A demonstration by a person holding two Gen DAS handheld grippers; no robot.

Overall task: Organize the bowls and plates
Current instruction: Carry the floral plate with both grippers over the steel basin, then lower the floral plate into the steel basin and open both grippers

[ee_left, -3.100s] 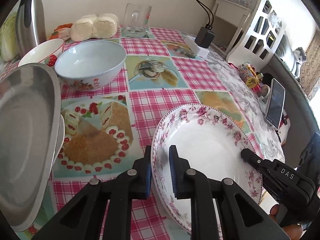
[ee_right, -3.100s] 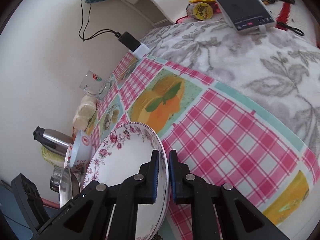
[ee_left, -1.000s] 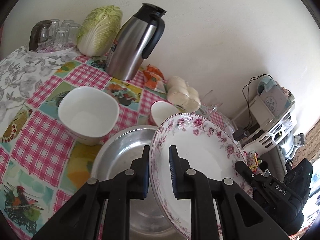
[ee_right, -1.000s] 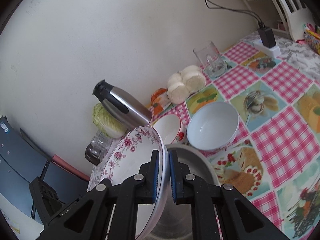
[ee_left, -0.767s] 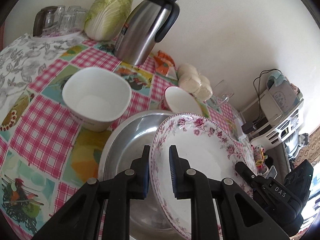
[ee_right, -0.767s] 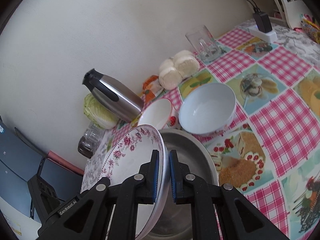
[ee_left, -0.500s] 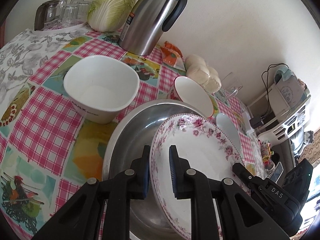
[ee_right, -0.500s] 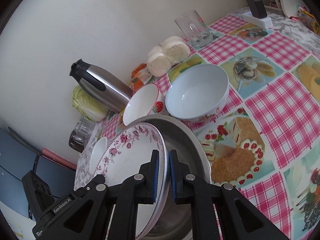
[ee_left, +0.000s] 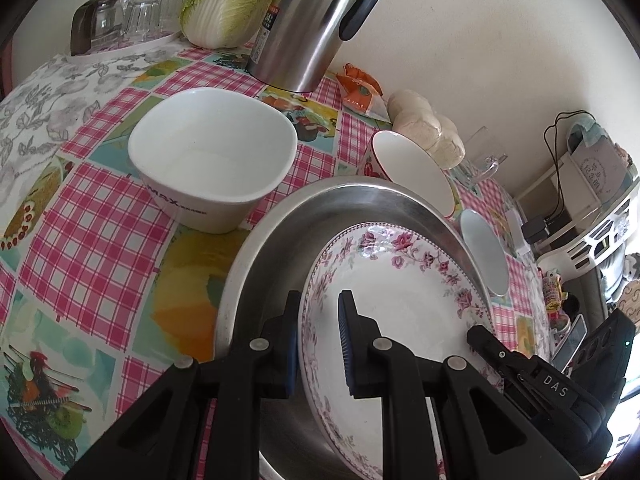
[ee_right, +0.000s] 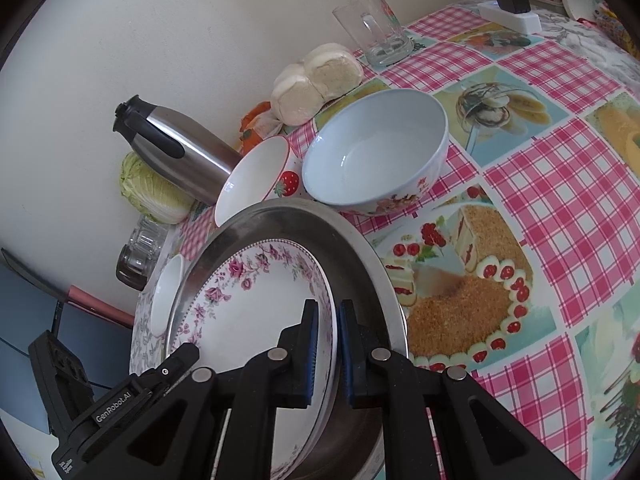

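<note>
Two grippers of mine, left gripper (ee_left: pixel 318 346) and right gripper (ee_right: pixel 328 354), pinch the white rose-patterned plate (ee_left: pixel 400 300) by opposite rims, inside the round silver metal pan (ee_left: pixel 280 248).

both tools (ee_left: pixel 318 346) (ee_right: pixel 328 354) are black plastic with blue pads, silver screws and white lettering.

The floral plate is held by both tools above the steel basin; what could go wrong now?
The floral plate is held only by its rim, tilted over the steel basin; if the left tool and right tool release unevenly, it may slip and chip. The strawberry bowl stands close to the basin and could be knocked.
</note>
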